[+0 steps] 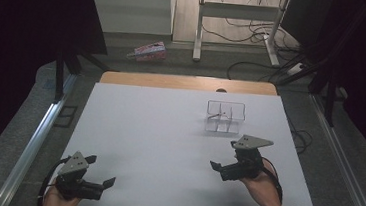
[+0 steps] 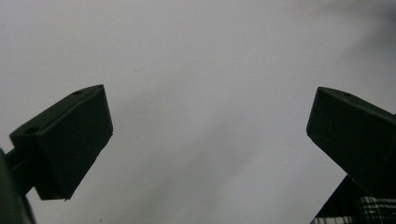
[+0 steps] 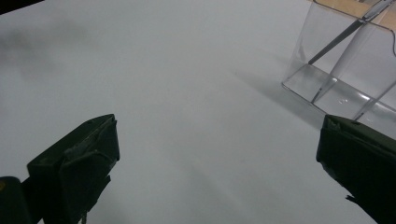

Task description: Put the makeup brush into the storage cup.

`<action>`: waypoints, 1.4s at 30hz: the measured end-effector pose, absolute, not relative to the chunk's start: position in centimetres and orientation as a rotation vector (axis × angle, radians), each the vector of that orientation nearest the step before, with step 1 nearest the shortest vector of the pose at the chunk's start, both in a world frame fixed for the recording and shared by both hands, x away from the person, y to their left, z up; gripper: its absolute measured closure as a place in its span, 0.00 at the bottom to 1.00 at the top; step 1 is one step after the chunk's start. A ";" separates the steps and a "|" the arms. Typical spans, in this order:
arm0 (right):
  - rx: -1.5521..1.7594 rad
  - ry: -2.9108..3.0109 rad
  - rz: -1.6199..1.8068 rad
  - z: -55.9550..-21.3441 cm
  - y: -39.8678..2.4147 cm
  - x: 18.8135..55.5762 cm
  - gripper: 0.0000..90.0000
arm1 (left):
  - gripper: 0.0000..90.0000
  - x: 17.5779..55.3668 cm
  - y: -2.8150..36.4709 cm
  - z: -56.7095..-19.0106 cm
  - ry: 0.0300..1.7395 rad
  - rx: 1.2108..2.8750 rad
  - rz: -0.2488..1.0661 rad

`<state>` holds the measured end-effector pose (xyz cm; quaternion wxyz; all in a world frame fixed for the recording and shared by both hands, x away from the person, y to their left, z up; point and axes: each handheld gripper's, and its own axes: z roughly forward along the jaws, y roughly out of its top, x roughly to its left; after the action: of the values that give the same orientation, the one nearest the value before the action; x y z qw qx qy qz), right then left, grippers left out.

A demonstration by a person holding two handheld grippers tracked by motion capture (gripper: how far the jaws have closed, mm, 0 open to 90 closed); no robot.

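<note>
Organizer [image 1: 225, 117] of clear plastic stood right of centre on the white table [image 1: 157, 141], a thin pen [image 3: 343, 33] leaning inside. Right gripper [image 1: 222, 154] below it and left gripper [image 1: 101, 170] at lower left had jaws wide open, empty.

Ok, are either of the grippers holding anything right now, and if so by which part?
Nothing is held. The left gripper and right gripper both have jaws spread wide over the bare white table. The clear organizer stands untouched beyond the right gripper.
</note>
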<state>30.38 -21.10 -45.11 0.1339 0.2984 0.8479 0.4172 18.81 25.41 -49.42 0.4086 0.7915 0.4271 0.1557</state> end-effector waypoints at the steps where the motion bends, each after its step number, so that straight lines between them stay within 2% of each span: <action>1: 0.868 2.456 1.209 -45.1 -21.2 30.3 0.00 | 0.01 18.8 25.4 -49.4 1.076 1.994 0.392; 42: 0.932 2.403 1.176 -45.5 -24.5 27.1 0.00 | 0.00 18.8 25.5 -49.3 1.069 1.977 0.409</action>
<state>27.12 -24.51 -45.51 0.1537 0.3251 0.8381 0.4101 18.76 25.48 -49.33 0.4154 0.7872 0.4258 0.1629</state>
